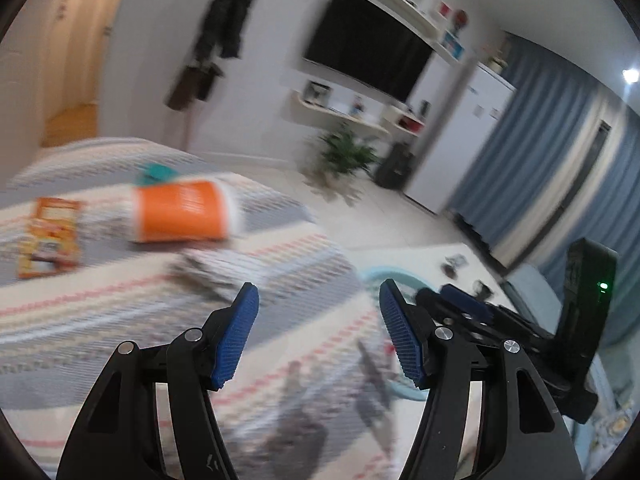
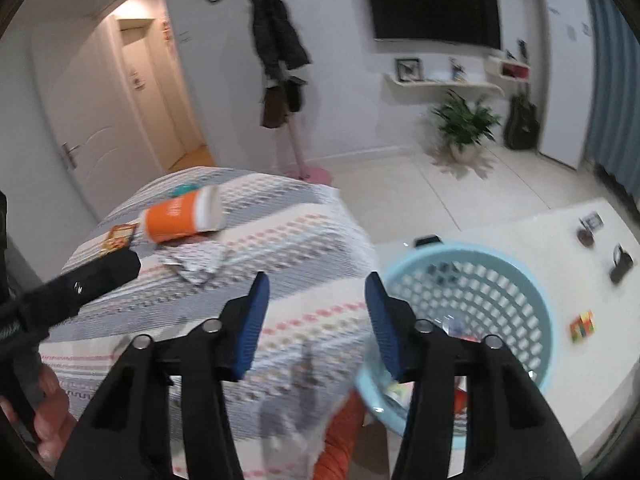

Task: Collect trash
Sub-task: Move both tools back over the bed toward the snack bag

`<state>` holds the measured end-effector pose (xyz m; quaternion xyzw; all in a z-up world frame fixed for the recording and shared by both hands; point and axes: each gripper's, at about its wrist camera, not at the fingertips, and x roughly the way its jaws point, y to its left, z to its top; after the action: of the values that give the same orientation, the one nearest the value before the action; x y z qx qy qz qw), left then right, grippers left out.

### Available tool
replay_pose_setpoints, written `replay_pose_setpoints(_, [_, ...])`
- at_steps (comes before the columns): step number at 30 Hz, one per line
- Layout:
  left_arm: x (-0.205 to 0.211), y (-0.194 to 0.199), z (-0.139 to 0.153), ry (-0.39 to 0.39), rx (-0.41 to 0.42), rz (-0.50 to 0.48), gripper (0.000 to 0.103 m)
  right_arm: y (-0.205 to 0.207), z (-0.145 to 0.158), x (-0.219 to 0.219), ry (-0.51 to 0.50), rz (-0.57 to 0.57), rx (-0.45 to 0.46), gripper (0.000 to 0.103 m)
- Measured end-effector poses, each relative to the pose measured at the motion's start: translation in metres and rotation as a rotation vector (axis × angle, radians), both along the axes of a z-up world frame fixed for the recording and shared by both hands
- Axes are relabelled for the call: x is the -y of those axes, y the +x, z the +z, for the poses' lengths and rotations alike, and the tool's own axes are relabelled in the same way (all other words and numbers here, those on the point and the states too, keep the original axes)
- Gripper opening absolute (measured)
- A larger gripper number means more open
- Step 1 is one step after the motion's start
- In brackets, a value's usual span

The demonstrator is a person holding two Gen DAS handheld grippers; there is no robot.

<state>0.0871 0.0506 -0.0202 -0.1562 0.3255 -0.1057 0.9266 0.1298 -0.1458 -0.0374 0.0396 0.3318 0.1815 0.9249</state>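
Risk of the orange cup (image 2: pixel 182 220) rolling off across the striped cover (image 2: pixel 304 240) if nudged on its round side; likewise of the crumpled wrapper (image 2: pixel 196 264) slipping from a shallow pinch. Lying tipped over at the far left, white-rimmed mouth facing right, wrapper just near of it, small orange packet (image 1: pixel 50 236) to its left. Left gripper (image 1: pixel 318 328) spread wide, empty. Right gripper (image 2: pixel 318 320) wide apart too, empty, beside the pale blue basket (image 2: pixel 536 300) on the right.
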Motion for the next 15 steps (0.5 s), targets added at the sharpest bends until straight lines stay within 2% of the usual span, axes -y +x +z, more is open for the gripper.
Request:
replay_pose_setpoints(7, [-0.084,-0.018,0.006,0.017,-0.007,0.202,0.061,0.005,0.002,-0.072,-0.032,0.153,0.024,0.045])
replay_pose_setpoints(11, [-0.130,-0.021,-0.002,0.030,-0.067,0.304,0.061,0.016,-0.006,-0.109,-0.068,0.210,0.021,0.045])
replay_pose_setpoints(15, [-0.166,-0.018,-0.013,0.066,-0.109,0.389,0.073,0.029,-0.022,-0.135,-0.115,0.234,0.014,0.045])
